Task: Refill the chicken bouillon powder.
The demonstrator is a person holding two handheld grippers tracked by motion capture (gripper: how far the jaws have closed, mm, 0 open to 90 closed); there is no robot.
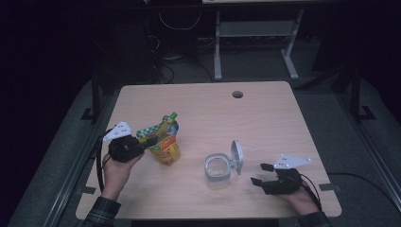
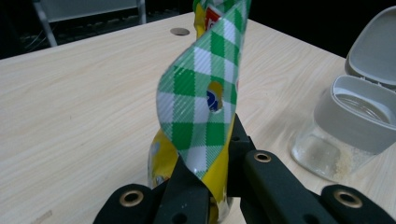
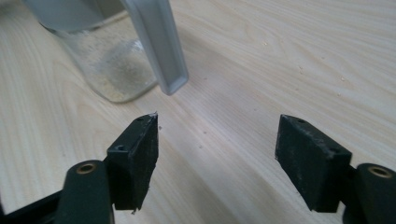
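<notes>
On the wooden table point(image 1: 265, 118), your left gripper point(image 1: 150, 141) is clenched on the top edge of the green-checked yellow snack pouch point(image 1: 165, 142), which stands left of centre. The clear jar point(image 1: 217, 171) near the middle already has its grey flip lid point(image 1: 237, 155) up. Your right gripper point(image 1: 259, 173) rests released just beside the jar, gripping nothing. Opening and pouring the pouch look still undone.
</notes>
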